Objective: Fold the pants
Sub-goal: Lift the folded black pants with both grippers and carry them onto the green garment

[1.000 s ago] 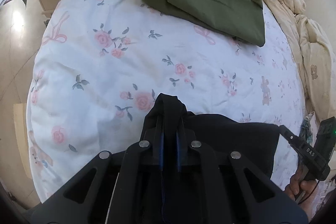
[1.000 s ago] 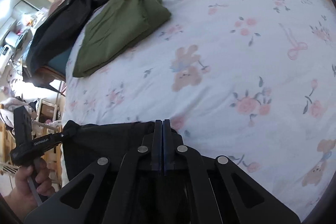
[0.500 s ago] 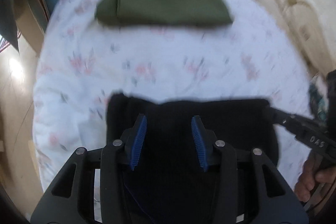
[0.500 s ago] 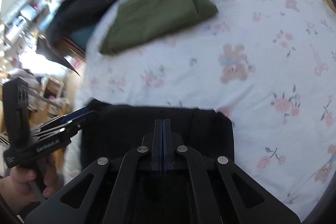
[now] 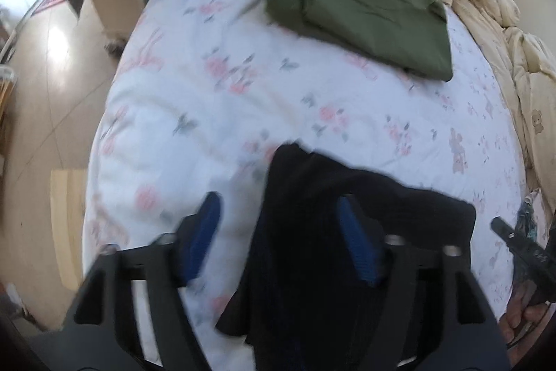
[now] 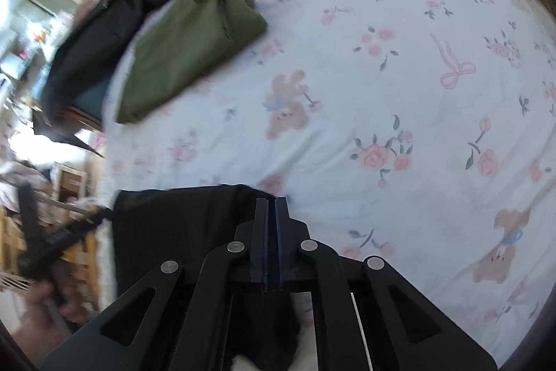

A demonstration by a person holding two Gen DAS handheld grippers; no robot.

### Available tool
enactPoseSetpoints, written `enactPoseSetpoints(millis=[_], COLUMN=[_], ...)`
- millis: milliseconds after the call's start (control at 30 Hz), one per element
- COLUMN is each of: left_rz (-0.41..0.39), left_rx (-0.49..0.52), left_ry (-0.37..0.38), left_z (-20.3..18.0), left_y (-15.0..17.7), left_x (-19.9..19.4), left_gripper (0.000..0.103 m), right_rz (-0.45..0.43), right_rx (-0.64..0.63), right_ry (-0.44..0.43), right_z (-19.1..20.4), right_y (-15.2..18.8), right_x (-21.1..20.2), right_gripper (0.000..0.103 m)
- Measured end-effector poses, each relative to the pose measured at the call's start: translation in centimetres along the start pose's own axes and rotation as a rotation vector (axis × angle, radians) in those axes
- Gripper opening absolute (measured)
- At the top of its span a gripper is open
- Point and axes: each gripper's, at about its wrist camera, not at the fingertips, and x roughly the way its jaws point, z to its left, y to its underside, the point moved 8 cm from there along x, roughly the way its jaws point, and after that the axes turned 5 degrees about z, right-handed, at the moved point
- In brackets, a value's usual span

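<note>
Black pants [image 5: 323, 232] lie folded at the near edge of the floral bed sheet [image 5: 243, 75]; they also show in the right wrist view [image 6: 180, 232]. My left gripper [image 5: 281, 232] is open, its blue pads [image 5: 205, 232] spread wide over the pants' left edge, holding nothing. My right gripper [image 6: 271, 207] is shut, its fingers [image 6: 281, 214] pressed together at the pants' right corner; whether cloth is pinched between them is hard to tell. The right gripper also appears at the edge of the left wrist view [image 5: 521, 249].
Folded olive-green pants [image 5: 361, 6] lie at the far side of the bed, also in the right wrist view [image 6: 187, 47]. A cream quilt [image 5: 504, 33] bunches along the right. Dark clothes [image 6: 114, 13] hang beside the bed. Floor lies left [image 5: 45, 93].
My left gripper let go of the black pants and opened wide, then shifted left. The pants dropped onto the bed. My right gripper stayed shut.
</note>
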Motion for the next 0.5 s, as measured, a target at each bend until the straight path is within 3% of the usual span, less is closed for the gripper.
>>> enactPoseSetpoints(millis=[67,133,167,267,367,467,500], left_rz=[0.007,0.058,0.079,0.065,0.126,0.113,0.114], left_rx=[-0.044,-0.094,-0.101,-0.031,0.107,0.117,0.114], left_ry=[-0.011,0.010,0.025,0.023,0.008,0.007,0.019], left_z=[1.4,2.2,2.2,1.4,-0.9,-1.4,-1.5], left_y=[1.6,3.1,3.8,4.8,5.6,5.3,5.3], left_x=[-0.3,0.7,1.2,1.8,3.5,3.9,3.9], left_gripper=[0.097,0.097,0.097,0.097,0.097,0.095,0.090], right_rz=[0.015,0.050,0.055,0.113,0.171,0.196,0.193], right_rx=[0.033,0.089,0.107,0.118,0.095,0.048,0.037], right_ry=[-0.069,-0.108,-0.124,-0.122,-0.102,-0.064,-0.060], right_z=[0.1,-0.1,0.0,0.1,0.4,0.6,0.8], right_y=[0.7,2.1,2.6,4.4,5.5,6.0,6.1], right_x=[-0.3,0.3,0.6,2.4,4.7,6.2,6.3], right_gripper=[0.023,0.086,0.092,0.092,0.092,0.094,0.094])
